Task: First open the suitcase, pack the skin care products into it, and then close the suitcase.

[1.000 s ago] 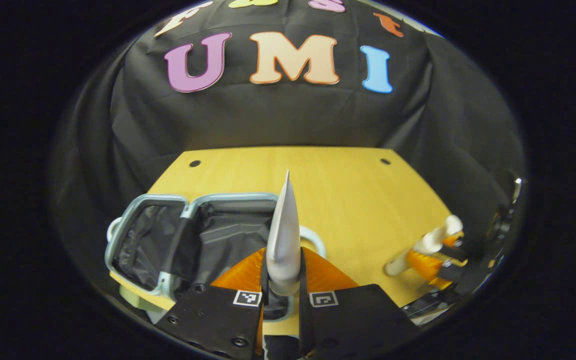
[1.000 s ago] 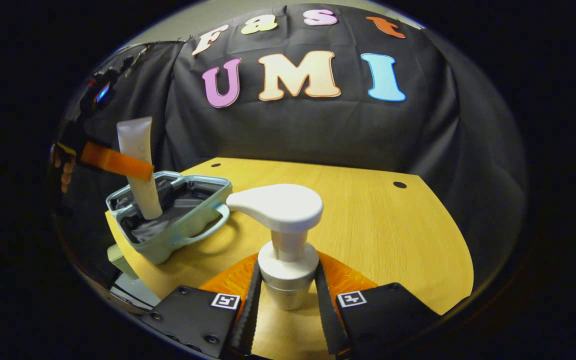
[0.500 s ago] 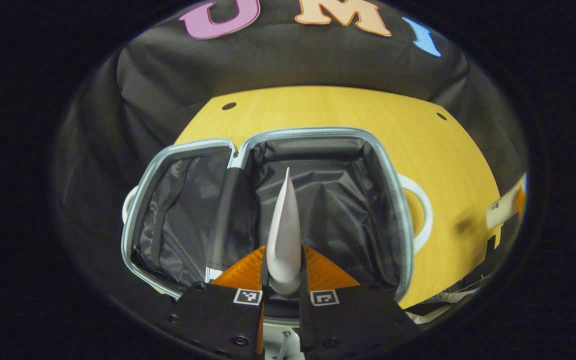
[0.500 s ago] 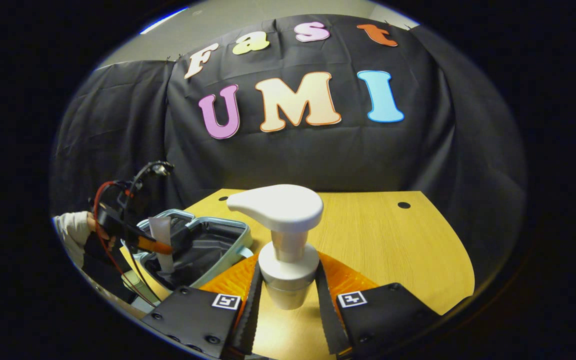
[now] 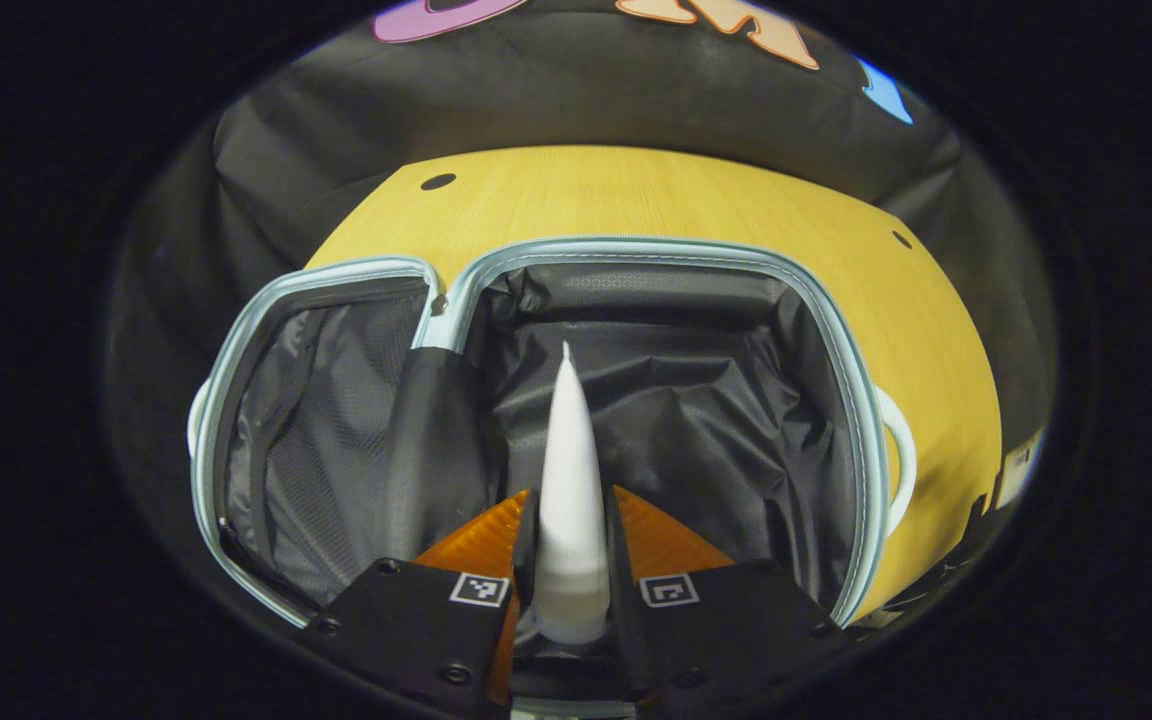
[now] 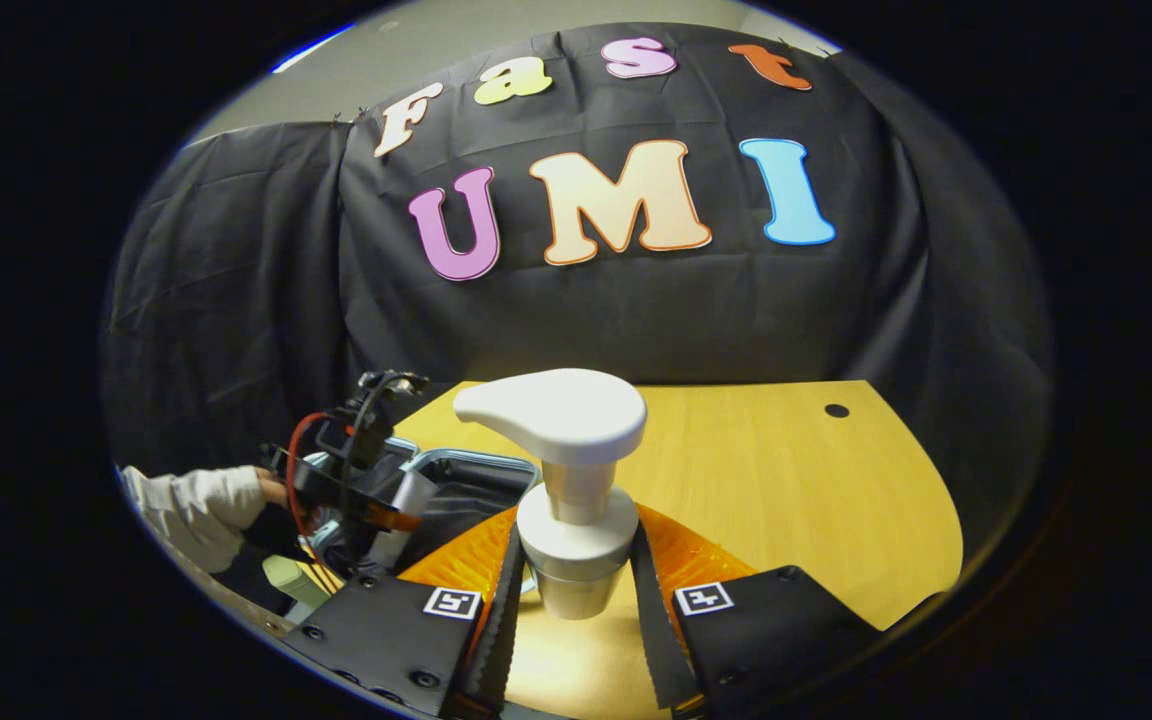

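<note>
The left gripper (image 5: 570, 560) clamps a white squeeze tube (image 5: 570, 500) pointing toward 12 o'clock over the open pale-blue suitcase (image 5: 841, 330) with black lining on the wooden table (image 5: 636, 195). The right gripper (image 6: 571, 590) grips a white pump bottle (image 6: 561, 440); the suitcase lies at its 9 o'clock.

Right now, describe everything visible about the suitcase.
The suitcase lies open flat on the yellow wooden table, both halves facing up. Its shell and zipper rim are pale blue-green, with a looped handle on its right side. Wrinkled black fabric lines the larger half; the smaller left half has a mesh panel. No product rests in the visible parts yet. The left tool holds a white tube above the larger half.
</note>
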Demonstrator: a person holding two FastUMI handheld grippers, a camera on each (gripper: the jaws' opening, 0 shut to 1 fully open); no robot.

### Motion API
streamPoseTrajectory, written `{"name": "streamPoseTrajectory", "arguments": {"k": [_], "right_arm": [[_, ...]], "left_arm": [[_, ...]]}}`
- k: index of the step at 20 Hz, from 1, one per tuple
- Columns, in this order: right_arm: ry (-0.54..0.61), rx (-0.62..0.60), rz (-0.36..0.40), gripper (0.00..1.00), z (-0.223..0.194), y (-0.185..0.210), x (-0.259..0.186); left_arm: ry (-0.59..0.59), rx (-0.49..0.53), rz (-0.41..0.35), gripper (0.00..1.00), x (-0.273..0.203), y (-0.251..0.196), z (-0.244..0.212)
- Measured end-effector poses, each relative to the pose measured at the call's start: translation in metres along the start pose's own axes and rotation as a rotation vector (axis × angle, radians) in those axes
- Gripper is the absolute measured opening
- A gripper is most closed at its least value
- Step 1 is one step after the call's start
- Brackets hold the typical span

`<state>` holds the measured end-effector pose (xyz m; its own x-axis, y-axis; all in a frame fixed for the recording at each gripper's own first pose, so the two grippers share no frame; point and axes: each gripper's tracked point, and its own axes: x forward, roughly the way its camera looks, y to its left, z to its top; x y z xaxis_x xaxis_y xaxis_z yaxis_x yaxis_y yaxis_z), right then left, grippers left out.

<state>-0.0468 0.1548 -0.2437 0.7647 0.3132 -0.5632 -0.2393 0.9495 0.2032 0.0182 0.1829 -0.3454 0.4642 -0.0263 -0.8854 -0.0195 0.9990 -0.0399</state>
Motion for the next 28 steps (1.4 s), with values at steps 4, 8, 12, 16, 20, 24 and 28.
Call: {"name": "streamPoseTrajectory", "arguments": {"k": [4,8,12,16,20,24,28], "right_arm": [[0.035,0.026,0.092,0.55,0.000,0.040,0.013],[0.086,0.043,0.184,0.56,-0.008,0.083,0.033],[0.177,0.045,0.248,0.56,-0.036,0.120,0.059],[0.284,0.090,0.290,0.56,-0.076,0.148,0.081],[0.380,0.075,0.264,0.56,-0.118,0.161,0.101],[0.408,0.060,0.184,0.56,-0.135,0.157,0.117],[0.380,0.087,0.113,0.57,-0.129,0.156,0.134]], "left_arm": [[-0.155,-0.042,-0.075,0.90,-0.023,-0.014,0.027],[-0.311,-0.105,-0.096,0.96,-0.067,-0.002,0.049],[-0.396,-0.135,-0.061,0.96,-0.109,0.032,0.051],[-0.429,-0.193,0.013,0.96,-0.132,0.080,0.038],[-0.435,-0.274,0.086,0.96,-0.150,0.126,0.014],[-0.409,-0.338,0.155,0.96,-0.157,0.168,-0.008],[-0.402,-0.371,0.181,0.96,-0.157,0.203,-0.012]]}}
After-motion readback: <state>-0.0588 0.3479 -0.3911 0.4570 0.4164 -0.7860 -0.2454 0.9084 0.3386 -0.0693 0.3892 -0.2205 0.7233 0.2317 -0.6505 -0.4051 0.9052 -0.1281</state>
